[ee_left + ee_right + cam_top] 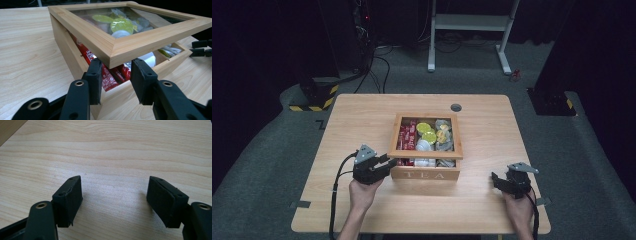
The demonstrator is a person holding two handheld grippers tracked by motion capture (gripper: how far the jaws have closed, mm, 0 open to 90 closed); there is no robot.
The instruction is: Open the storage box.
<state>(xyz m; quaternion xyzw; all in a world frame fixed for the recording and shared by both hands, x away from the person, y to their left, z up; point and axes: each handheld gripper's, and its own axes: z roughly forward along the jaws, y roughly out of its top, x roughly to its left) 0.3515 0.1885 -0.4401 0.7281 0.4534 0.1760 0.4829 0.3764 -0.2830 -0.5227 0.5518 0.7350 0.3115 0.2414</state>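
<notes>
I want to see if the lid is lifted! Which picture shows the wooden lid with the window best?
The left gripper view: the glass-paned wooden lid fills it close up, raised off the wooden tea box. The high view shows the lid small, from above.

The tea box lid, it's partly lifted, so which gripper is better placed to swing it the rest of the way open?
Probably the left gripper. Its jaws sit at the raised corner of the lid, right under the frame edge. The right gripper is open over bare table, apart from the tea box.
</notes>
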